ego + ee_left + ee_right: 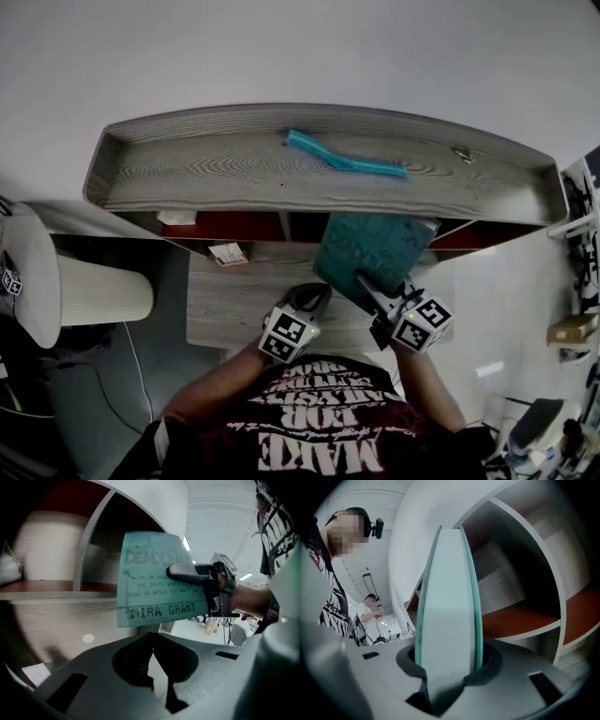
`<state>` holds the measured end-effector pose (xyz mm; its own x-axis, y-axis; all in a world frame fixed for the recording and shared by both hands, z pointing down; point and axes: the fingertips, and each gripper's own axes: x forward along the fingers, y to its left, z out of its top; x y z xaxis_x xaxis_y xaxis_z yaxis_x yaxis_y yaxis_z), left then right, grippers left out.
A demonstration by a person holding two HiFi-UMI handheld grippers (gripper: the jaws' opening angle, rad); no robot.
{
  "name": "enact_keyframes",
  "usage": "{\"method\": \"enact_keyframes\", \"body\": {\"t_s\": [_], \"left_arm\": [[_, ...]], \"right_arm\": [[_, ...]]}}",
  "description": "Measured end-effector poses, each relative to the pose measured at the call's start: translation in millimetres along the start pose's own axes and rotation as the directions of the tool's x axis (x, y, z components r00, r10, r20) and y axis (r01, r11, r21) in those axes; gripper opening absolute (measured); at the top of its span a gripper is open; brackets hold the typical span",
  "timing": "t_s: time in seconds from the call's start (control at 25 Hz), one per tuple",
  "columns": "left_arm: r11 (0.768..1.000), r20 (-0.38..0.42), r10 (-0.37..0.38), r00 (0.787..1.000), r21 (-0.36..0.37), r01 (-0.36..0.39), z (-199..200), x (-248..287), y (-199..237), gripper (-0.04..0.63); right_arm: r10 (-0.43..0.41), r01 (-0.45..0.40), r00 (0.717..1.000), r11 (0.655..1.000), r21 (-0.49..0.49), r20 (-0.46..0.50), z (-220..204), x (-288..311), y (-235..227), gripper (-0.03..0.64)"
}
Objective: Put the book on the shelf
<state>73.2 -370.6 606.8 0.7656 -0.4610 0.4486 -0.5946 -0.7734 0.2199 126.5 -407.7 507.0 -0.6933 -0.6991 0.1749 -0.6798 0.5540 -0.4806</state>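
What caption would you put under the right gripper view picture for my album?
Right gripper clamped on a teal book seen edge-on, in front of the shelf and its open compartments.

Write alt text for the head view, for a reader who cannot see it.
Seen from above, the right gripper clamps a teal book by its near edge and holds it in front of a wooden shelf. The left gripper hovers beside it, holding nothing. A teal strip lies on top of the shelf.

Book (373,251) before shelf (206,173) opening, right of centre; strip (345,162), perhaps plastic, on shelf top.
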Motion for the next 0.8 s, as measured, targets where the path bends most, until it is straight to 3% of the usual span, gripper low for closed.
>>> {"method": "enact_keyframes", "body": {"t_s": [0.32, 0.56, 0.8], "left_arm": [[1.0, 0.067, 0.025, 0.997, -0.009, -0.025, 14, 3, 10, 0.006], [0.999, 0.07, 0.049, 0.996, -0.018, -0.048, 21, -2, 14, 0.006], [0.996, 0.09, 0.084, 0.992, -0.001, -0.084, 31, -16, 19, 0.006]], "right_arm": [[0.027, -0.032, 0.998, 0.994, 0.105, 0.049, 4, 0, -10, 0.167], [0.034, -0.043, 0.997, 0.991, 0.129, 0.069, 3, 1, -10, 0.169], [0.036, -0.063, 0.993, 0.969, 0.239, 0.113, 4, 3, -10, 0.169]]}}
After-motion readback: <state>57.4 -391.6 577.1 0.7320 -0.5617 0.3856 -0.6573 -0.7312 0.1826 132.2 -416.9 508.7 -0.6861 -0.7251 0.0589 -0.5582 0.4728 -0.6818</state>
